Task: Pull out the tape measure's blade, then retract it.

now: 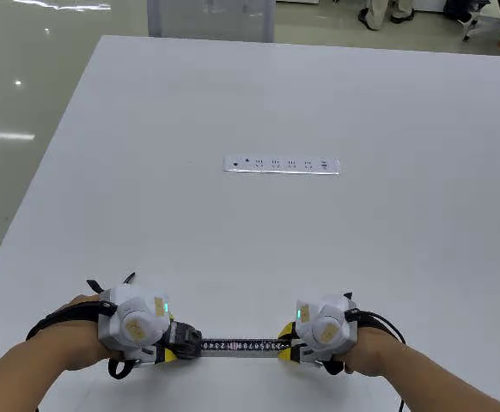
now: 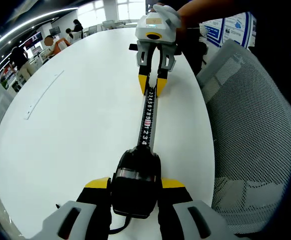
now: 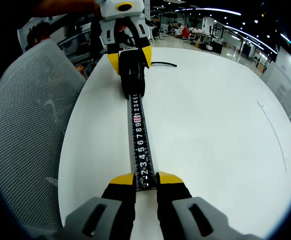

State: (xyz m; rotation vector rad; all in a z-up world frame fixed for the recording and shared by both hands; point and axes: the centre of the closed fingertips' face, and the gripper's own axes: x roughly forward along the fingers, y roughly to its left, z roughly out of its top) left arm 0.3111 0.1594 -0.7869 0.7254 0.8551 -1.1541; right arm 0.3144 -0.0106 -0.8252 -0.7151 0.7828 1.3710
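White tabletop carries the black tape measure close to its near edge, where the case is clamped between the yellow-tipped jaws of the left gripper. Its blade is stretched flat toward the right gripper, whose jaws are closed on the blade's end. Both grippers are held low and level, pointed at each other along the blade. Black numerals 2 to 9 can be read on the blade. A white power strip lies farther out, mid-table.
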